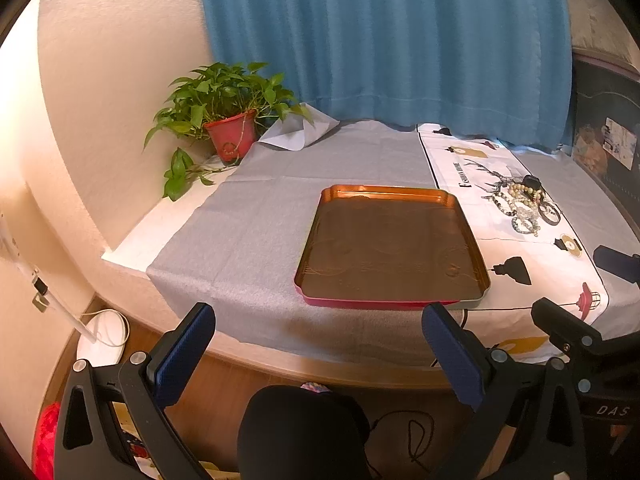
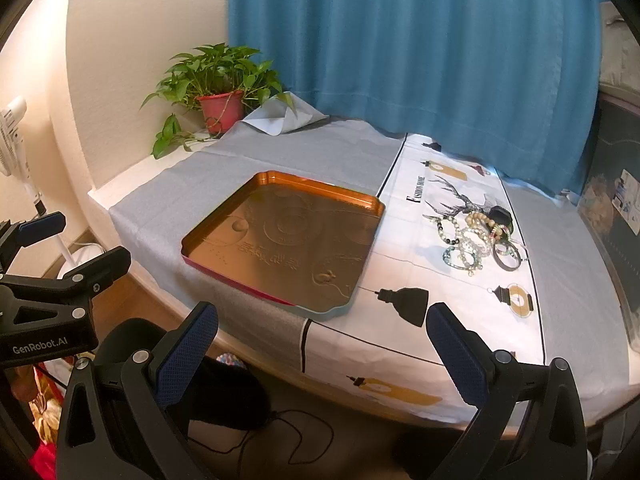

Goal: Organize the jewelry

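Left claw (image 1: 318,344) wide, empty, short of bench (image 1: 248,240). Right claw (image 2: 322,346) wide, empty. Tin tray (image 2: 208,226) bare; bracelet pile (image 2: 478,240) on printed cloth (image 2: 400,344) beside it.

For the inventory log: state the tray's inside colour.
Copper-orange inside the tray, clearest in the right wrist view.

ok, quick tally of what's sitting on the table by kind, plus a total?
Shallow copper-coloured metal tray: 1
Pile of beaded bracelets and bangles: 1 heap; pieces overlap, individual count unclear
Potted green plant in red plastic pot: 1
Cloths: 2, grey table cloth and white printed cloth
Total: 5 items, counting the pile as one

Left gripper and right gripper are open, holding nothing.
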Available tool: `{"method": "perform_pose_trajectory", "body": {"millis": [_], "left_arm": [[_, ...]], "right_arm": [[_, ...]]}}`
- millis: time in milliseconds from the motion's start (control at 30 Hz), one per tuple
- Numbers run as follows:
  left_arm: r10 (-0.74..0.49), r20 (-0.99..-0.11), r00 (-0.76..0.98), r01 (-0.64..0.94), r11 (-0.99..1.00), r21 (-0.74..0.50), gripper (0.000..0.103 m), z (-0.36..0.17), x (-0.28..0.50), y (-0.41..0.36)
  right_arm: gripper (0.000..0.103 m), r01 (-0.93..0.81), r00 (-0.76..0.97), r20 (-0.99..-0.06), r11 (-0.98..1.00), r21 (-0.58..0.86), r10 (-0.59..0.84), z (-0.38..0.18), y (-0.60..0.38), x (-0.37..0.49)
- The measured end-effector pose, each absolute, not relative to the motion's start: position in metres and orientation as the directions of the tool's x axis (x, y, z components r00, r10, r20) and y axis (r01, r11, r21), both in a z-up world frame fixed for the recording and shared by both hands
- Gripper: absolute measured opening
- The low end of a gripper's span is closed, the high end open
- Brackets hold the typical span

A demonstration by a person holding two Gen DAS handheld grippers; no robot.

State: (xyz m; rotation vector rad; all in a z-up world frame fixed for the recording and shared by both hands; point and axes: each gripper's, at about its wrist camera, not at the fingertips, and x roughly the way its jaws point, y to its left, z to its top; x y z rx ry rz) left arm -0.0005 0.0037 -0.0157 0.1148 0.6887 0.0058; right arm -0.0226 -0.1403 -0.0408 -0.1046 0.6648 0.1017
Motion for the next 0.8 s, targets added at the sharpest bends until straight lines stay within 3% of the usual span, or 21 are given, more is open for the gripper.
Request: {"method": "perform_pose_trajectory", "body": {"millis": [800], "left_arm": [[0.045,-0.637,0.77,0.031,0.994,0.108,0.103,-0.0144,0.0013,0.0027]], "right_arm": [[0.103,-0.128,0.783,-0.619,0.99,-0.061,0.063,-0.04,-0.1378,-0.0228]]}}
